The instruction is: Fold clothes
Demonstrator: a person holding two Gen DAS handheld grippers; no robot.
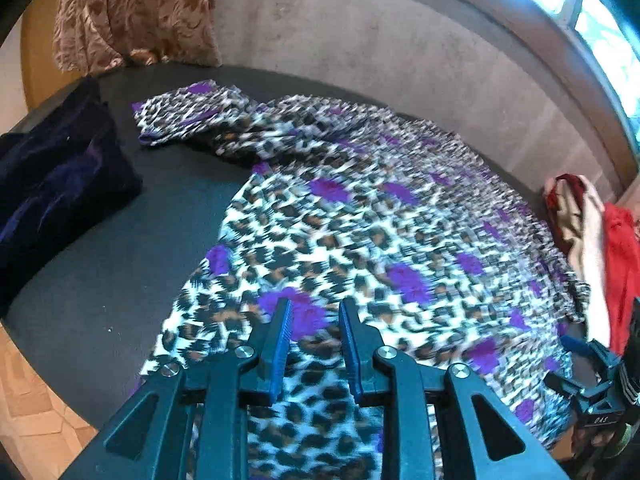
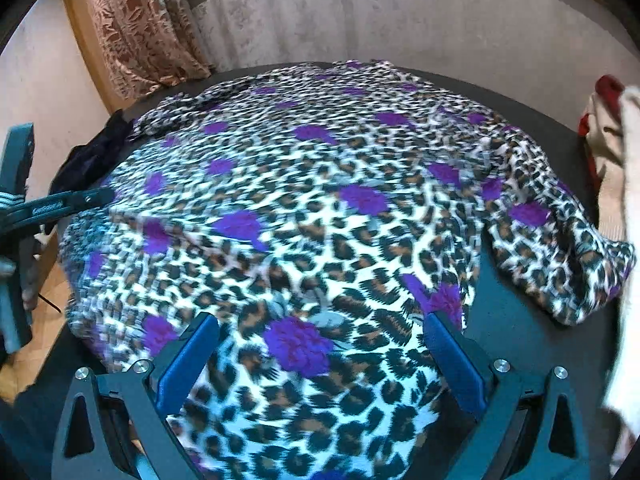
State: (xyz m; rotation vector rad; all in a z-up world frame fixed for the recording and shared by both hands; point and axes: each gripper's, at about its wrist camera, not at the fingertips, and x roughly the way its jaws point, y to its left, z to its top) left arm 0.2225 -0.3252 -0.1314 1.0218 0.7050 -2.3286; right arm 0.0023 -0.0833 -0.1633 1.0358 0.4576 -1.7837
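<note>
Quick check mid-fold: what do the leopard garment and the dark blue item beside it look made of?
Leopard garment: looks like thin, soft printed fabric, matte; it drapes and wrinkles in fine folds. Dark blue item: probably velvet or velour; its folds show a soft sheen. Motion blur leaves both uncertain.

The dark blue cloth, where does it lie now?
In the left wrist view the dark blue cloth lies bunched at the left edge of the dark table, left of the leopard garment and below the curtain.
</note>
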